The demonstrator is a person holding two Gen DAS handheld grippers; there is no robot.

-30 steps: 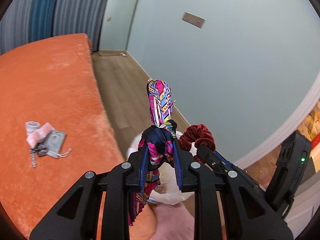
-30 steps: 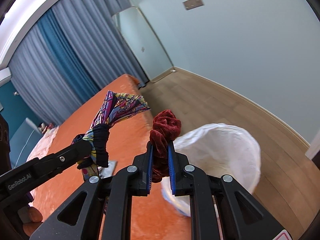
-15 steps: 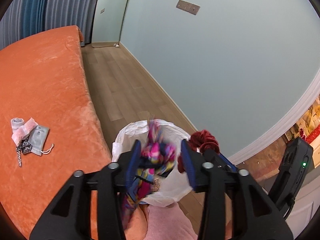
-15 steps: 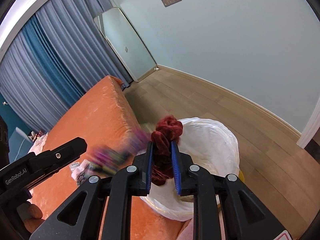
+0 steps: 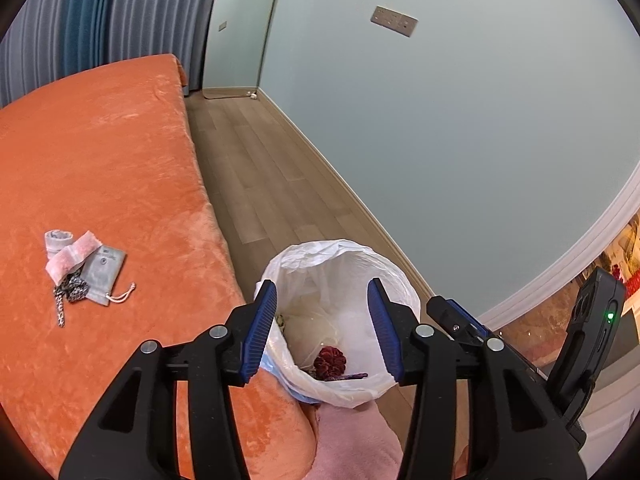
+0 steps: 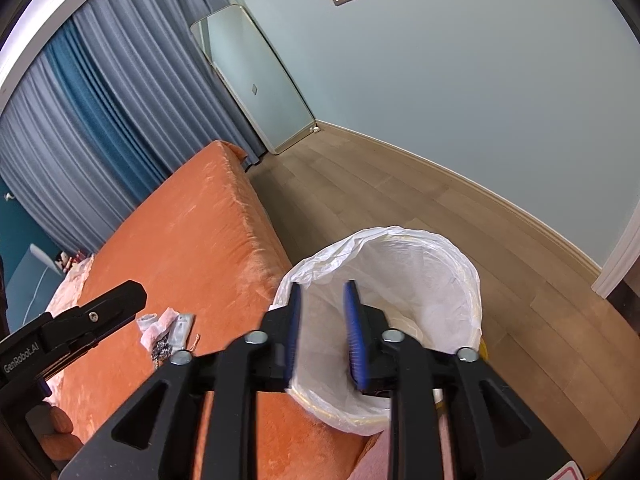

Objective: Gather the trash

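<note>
A bin with a white liner (image 5: 344, 246) stands on the floor beside the bed's edge. A dark red scrunchie (image 5: 330, 360) lies inside it, next to a strip of colourful cloth (image 5: 352, 376). My left gripper (image 5: 322, 292) hangs over the bin with its jaws opening and nothing between them. In the right wrist view my right gripper (image 6: 323, 292) is over the same bin liner (image 6: 400, 236), jaws opening, also empty. A small pile stays on the bed: a grey drawstring pouch (image 5: 104, 268), a pink-white strip (image 5: 72, 256) and a leopard-print piece (image 5: 70, 294).
The orange bed (image 5: 100, 168) fills the left side. Wooden floor (image 5: 260, 168) runs between it and the pale blue wall. A mirror (image 6: 256, 80) leans by blue-grey curtains (image 6: 100, 112). Pink fabric (image 5: 352, 436) lies just below the bin.
Both grippers came down over the bin and opened. The colourful cloth dropped out of the left one and the red scrunchie out of the right one, into the bin.
</note>
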